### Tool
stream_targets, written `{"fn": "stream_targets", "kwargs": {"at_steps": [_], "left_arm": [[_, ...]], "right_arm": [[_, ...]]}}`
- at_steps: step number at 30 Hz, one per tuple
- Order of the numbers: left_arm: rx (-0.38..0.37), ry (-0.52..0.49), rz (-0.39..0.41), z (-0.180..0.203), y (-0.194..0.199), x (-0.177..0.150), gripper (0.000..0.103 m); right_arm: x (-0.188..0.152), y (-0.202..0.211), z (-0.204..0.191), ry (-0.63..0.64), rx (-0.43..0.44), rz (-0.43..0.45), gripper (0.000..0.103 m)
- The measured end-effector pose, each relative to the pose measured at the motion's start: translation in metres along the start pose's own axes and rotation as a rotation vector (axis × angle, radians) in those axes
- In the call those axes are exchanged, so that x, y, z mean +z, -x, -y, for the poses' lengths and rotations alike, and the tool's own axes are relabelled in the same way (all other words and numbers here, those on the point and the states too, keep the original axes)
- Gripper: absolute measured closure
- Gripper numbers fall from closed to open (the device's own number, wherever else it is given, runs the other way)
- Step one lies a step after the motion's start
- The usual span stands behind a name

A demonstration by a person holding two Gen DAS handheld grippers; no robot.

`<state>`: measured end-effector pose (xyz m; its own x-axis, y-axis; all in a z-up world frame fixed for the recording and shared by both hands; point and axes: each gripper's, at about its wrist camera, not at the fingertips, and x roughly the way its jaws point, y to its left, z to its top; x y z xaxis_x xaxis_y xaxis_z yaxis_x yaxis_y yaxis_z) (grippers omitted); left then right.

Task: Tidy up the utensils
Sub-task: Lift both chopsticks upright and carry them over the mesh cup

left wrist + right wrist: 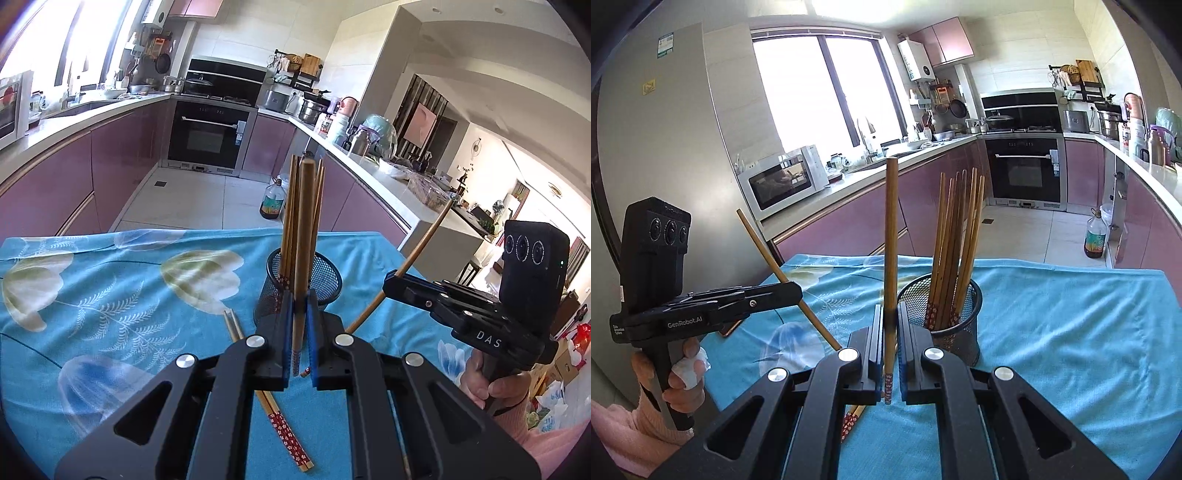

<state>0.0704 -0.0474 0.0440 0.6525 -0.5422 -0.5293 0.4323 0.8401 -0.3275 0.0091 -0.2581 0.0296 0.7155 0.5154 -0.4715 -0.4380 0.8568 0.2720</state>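
Left wrist: each tool [299,332] clamps a chopstick [304,236] over floral tablecloth [110,295] in kitchen.

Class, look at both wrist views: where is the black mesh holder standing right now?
The black mesh holder stands upright on the blue floral cloth, just ahead and right of the right claw, with a bundle of chopsticks inside.

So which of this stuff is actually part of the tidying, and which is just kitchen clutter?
Part of the job:
- mesh cup holding chopsticks
- chopstick in the left gripper
- chopstick in the right gripper
- loose chopsticks on the blue cloth

Just lying about:
- microwave
- oil bottle
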Motion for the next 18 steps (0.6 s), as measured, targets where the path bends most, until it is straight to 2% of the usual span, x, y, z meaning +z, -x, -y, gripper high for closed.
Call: {"fn": "stream_targets", "kwargs": {"at_steps": [18], "left_arm": [[-0.005,-0.065,0.097,0.023,0.005,0.049,0.095]], "right_arm": [[0.041,0.018,0.001,0.064,-0.038,0.107,0.097]]}}
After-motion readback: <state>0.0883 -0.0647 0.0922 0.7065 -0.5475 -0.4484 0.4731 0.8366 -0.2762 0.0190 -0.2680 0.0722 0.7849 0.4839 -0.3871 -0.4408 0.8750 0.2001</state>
